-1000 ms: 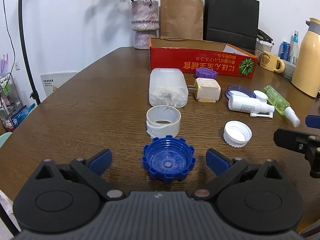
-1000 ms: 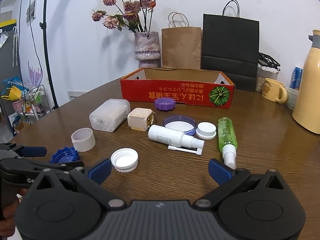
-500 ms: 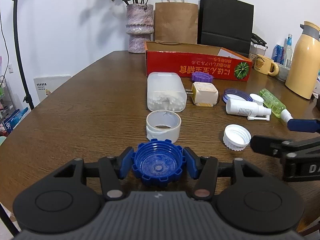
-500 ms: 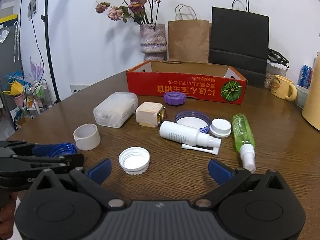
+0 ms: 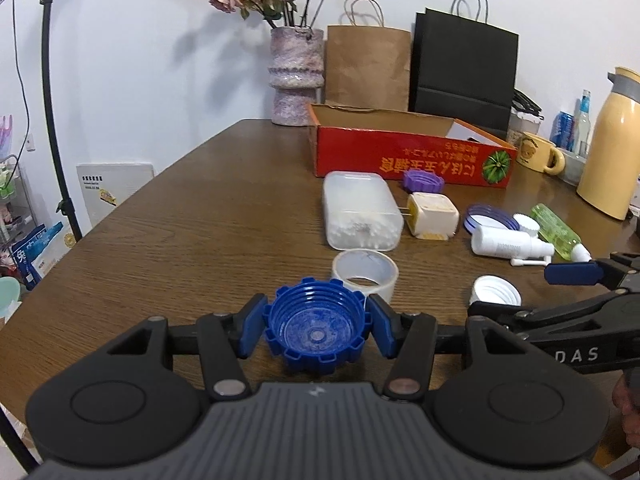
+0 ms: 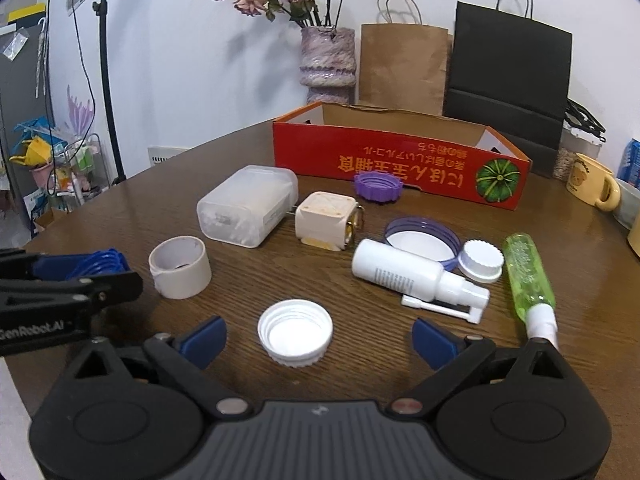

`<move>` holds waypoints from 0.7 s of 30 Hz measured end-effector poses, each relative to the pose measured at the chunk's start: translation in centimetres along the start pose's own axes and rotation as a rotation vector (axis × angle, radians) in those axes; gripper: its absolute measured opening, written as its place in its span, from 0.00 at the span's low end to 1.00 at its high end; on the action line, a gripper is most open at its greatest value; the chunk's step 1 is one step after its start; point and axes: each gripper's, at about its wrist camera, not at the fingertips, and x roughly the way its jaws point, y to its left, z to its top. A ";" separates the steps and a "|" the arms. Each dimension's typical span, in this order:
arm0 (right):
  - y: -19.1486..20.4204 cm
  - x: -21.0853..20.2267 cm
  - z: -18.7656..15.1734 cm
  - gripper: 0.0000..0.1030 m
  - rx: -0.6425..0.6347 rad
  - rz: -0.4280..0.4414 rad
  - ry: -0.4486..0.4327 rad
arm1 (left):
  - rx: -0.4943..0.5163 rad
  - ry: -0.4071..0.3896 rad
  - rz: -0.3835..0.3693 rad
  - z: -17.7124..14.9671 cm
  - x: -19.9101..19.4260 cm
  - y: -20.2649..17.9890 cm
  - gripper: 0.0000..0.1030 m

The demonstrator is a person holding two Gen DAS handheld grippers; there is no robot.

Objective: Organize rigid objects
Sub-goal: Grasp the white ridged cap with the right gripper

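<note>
Your left claw [image 5: 316, 330] pinches the blue cap [image 5: 316, 334] by its sides, low over the bench [image 5: 200, 220]. Your right claw [image 6: 318, 338] is spread and closing around the white cap [image 6: 295, 331] lying between its pads, untouched.

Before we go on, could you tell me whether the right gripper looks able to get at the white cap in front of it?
Probably yes: the right gripper has its jaws closing either side of the white cap, with nothing between pads and cap, and the left gripper, shut on the blue cap, is off to the side.
</note>
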 end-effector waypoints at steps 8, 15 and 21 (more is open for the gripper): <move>0.7 0.9 0.3 0.58 -0.009 0.037 0.023 | -0.015 -0.008 0.008 0.5 0.2 0.8 0.54; 1.0 0.8 0.5 0.38 -0.037 0.049 0.014 | -0.012 -0.021 0.010 1.0 0.1 0.7 0.54; 0.1 -0.2 1.2 0.38 -0.016 0.047 -0.029 | -0.004 -0.032 0.014 1.7 0.2 0.3 0.54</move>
